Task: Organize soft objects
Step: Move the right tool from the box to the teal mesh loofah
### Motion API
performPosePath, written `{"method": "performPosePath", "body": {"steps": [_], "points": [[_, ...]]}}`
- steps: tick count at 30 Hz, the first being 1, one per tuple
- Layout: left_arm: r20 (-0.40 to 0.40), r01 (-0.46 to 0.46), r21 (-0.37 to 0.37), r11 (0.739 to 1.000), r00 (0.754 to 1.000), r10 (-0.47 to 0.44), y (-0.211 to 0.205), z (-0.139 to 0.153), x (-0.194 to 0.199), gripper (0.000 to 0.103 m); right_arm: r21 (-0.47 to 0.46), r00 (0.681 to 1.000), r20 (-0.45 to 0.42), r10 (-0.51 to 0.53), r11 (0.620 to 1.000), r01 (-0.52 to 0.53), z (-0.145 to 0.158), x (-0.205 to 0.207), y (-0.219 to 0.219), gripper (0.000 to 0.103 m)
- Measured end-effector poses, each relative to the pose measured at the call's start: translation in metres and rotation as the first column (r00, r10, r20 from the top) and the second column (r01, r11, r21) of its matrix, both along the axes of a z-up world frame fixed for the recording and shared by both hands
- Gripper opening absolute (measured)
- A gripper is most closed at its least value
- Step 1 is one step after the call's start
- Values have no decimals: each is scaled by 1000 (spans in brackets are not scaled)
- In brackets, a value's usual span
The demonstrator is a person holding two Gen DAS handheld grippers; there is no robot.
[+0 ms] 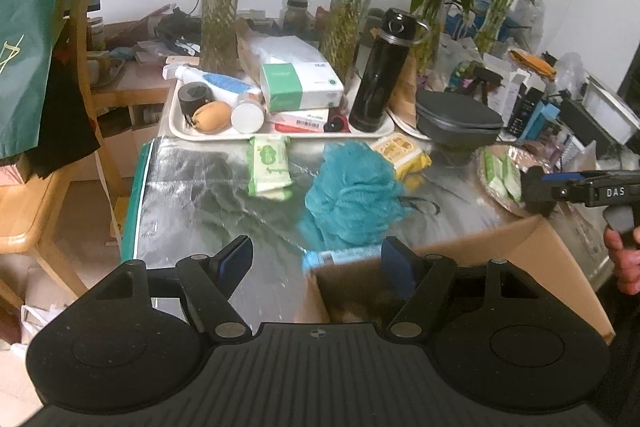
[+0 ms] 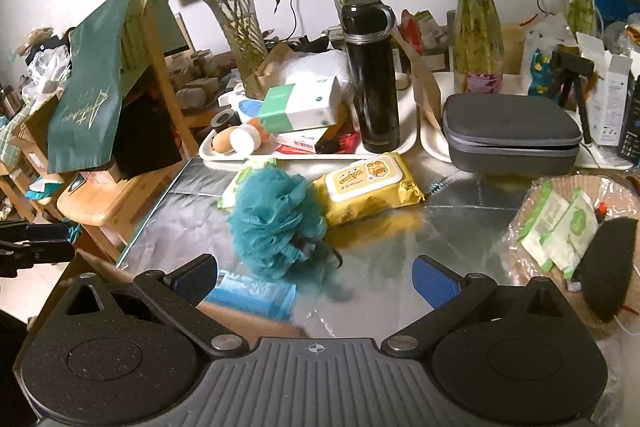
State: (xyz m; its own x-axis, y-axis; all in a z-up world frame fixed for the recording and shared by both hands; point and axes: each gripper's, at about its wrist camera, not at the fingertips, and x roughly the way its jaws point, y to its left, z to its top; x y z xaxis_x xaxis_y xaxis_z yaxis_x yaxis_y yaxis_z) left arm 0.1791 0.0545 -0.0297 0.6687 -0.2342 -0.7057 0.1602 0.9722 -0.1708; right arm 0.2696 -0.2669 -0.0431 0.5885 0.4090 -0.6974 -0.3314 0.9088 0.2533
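A teal mesh bath pouf (image 1: 352, 195) (image 2: 276, 223) lies mid-table on the silver mat. Behind it lie a yellow wipes pack (image 1: 402, 155) (image 2: 368, 187) and a green wipes pack (image 1: 268, 167) (image 2: 240, 183). A blue pack (image 1: 340, 257) (image 2: 252, 293) rests against the far wall of an open cardboard box (image 1: 500, 247) (image 2: 248, 319). My left gripper (image 1: 316, 263) is open and holds nothing, its right finger above the box's corner. My right gripper (image 2: 316, 279) (image 1: 534, 195) is open too, just short of the pouf, nothing between its fingers.
A white tray (image 1: 180, 123) (image 2: 412, 143) with a black flask (image 1: 380, 71) (image 2: 374, 79), boxes and bottles stands behind. A grey case (image 1: 456, 119) (image 2: 512, 135) sits at the right, a woven basket (image 1: 516, 159) (image 2: 532, 203) of green packets beside it. Vases line the back; a wooden chair (image 1: 24, 211) stands left.
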Motion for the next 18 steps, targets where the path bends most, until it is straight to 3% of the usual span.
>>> {"method": "performPosePath", "body": {"steps": [10, 18], "points": [[-10, -46, -38, 998, 999, 46, 8, -16, 48, 71, -56, 1000, -9, 5, 998, -6, -16, 39, 5, 103], [-17, -35, -45, 998, 999, 35, 10, -25, 81, 71, -126, 995, 34, 99, 988, -94, -24, 55, 17, 103]]}}
